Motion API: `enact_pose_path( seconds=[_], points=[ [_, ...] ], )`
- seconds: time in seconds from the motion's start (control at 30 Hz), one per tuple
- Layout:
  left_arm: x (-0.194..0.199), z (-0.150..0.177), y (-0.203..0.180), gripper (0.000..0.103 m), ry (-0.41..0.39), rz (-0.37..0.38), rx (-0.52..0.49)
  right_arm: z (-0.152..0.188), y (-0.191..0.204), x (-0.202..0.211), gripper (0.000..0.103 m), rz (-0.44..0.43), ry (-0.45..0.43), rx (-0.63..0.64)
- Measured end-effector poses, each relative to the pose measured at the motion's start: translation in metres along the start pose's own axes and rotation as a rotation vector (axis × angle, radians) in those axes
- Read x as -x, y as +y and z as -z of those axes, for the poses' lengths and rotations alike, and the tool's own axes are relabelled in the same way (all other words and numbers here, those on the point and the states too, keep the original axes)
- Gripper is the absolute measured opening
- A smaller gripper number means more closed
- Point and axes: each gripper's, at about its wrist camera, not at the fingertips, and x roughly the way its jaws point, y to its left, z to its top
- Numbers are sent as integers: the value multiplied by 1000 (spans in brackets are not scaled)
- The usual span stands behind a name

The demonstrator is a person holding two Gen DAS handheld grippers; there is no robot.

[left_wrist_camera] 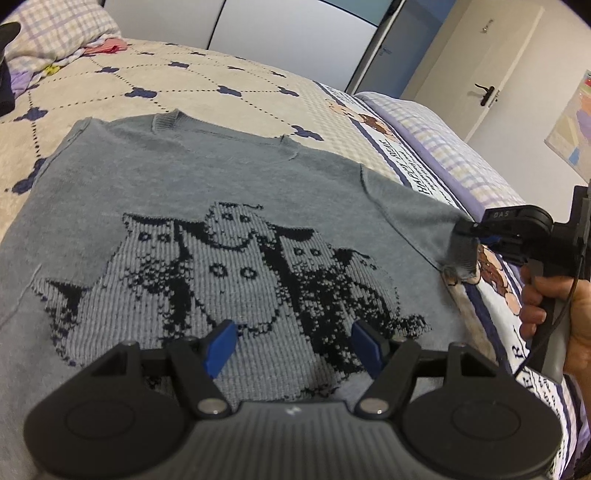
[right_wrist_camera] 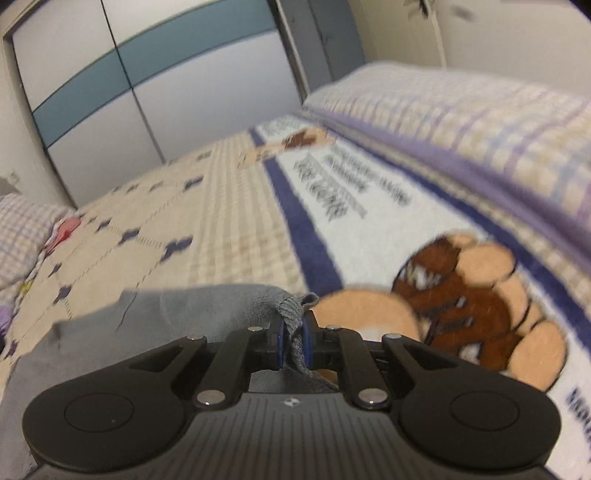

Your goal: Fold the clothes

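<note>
clamped tight, my right claw [right_wrist_camera: 293, 341] has its blue pads pressed on the ribbed cuff [right_wrist_camera: 291, 314] of the grey knitted sweater [left_wrist_camera: 207, 206]; a bunched fold of wool stands up between the two pads and more of it hangs below them. from the left wrist view that same claw [left_wrist_camera: 466, 248] sits at the far right tip of the sleeve, with the cuff lifted a little off the bed and the sleeve stretched out sideways from the body. my hand [left_wrist_camera: 554, 314] wraps the grey handle behind it.

my left claw [left_wrist_camera: 293, 345] hangs over the lower front of the sweater with its blue pads spread wide and nothing between them; whether the tips touch the knit i cannot tell.

the sweater lies face up and mostly flat on the cream quilted bedspread [left_wrist_camera: 155, 79] with dark blue clover marks. its chest carries a black and pale grey knitted picture of round-eyed, ghost-like figures [left_wrist_camera: 236, 273]. the ribbed neckline [left_wrist_camera: 166, 120] points to the far side of the bed, near a checked lilac pillow [left_wrist_camera: 59, 29]. under the held cuff runs a white blanket border with brown teddy bears [right_wrist_camera: 472, 302].
</note>
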Motion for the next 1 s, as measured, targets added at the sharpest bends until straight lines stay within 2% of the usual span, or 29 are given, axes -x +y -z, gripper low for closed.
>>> enact_pose_path(
  seconds=[0.1,0.13,0.2,0.3,0.37,0.43,0.53,0.6,0.7,0.9,1.0],
  points=[
    [3,-1,7,71,-21,0,28,6,27,6,11,8,-59,188],
    [5,-1,10,71,-33,-2,41,9,39,9,11,-13,-78,268],
    [8,0,14,71,-51,-10,48,19,61,15,11,-109,-72,407],
    [8,3,15,71,-61,-22,-9,37,86,13,11,-223,44,553],
    [4,9,13,74,-81,-18,-79,47,93,6,11,-259,154,570],
    [1,16,11,78,-106,-13,-147,53,96,1,12,-261,212,577],
    [-1,26,4,90,-145,-10,-246,45,89,5,15,-270,223,530],
    [-4,32,0,95,-155,-20,-291,36,80,10,25,-290,228,459],
    [-9,33,-5,101,-146,-32,-318,24,64,16,32,-324,236,342],
    [-12,34,-7,103,-138,-39,-334,17,42,2,33,-369,266,68],
    [-11,33,-4,103,-142,-24,-318,25,46,-14,33,-356,307,24]
  ],
)
